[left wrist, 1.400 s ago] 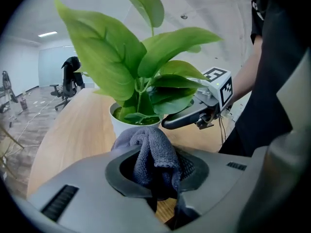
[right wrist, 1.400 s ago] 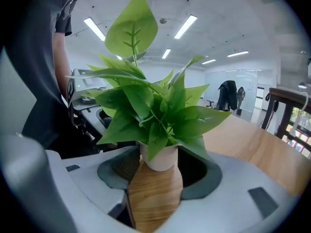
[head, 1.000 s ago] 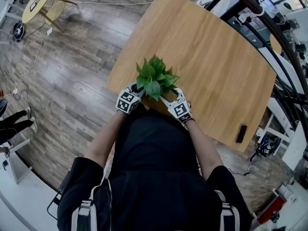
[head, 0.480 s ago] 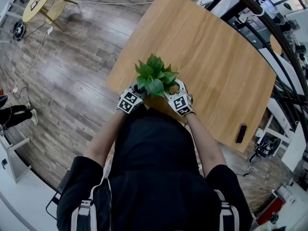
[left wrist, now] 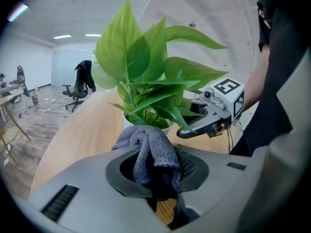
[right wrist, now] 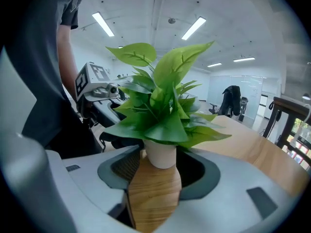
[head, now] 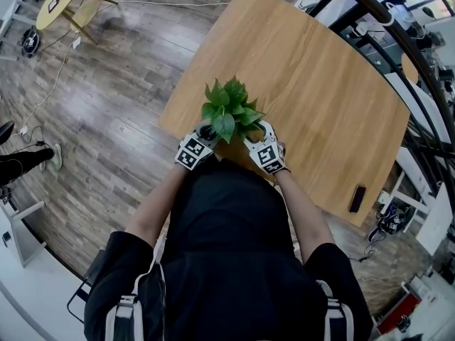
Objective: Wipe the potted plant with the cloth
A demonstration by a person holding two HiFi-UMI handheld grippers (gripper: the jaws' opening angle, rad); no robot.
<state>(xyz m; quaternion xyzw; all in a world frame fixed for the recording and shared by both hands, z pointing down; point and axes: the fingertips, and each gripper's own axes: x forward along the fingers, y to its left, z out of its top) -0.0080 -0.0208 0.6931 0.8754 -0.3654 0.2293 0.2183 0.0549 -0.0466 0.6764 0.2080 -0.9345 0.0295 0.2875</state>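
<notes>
Potted plant (head: 229, 109) sat at the near edge of the table (head: 320, 77), right between my two grippers.

Closest to me, the left gripper (left wrist: 155, 171) was squeezed tight on the grey cloth (left wrist: 151, 152). The cloth stuck up in a soft lump just in front of the leaves. I could not tell if it touched them yet.

The right gripper (right wrist: 155, 178) had its jaws apart and held nothing. The little white pot (right wrist: 160, 155) stood at the far end of its open jaws. It did not look pinched.

I think the wiping was only about to start. Next I would need to hold the pot steady with the right gripper and bring the cloth up gently onto a leaf. The leaves looked thin and bendy, so a hard push could fold them or tip the pot off the edge.

The head view showed both grippers hugging the plant, but the leaves hid the cloth and the pot. Only the left gripper view showed the cloth. Only the right gripper view showed the pot.

Farther off, an office chair (left wrist: 80, 84) stood across the room.
</notes>
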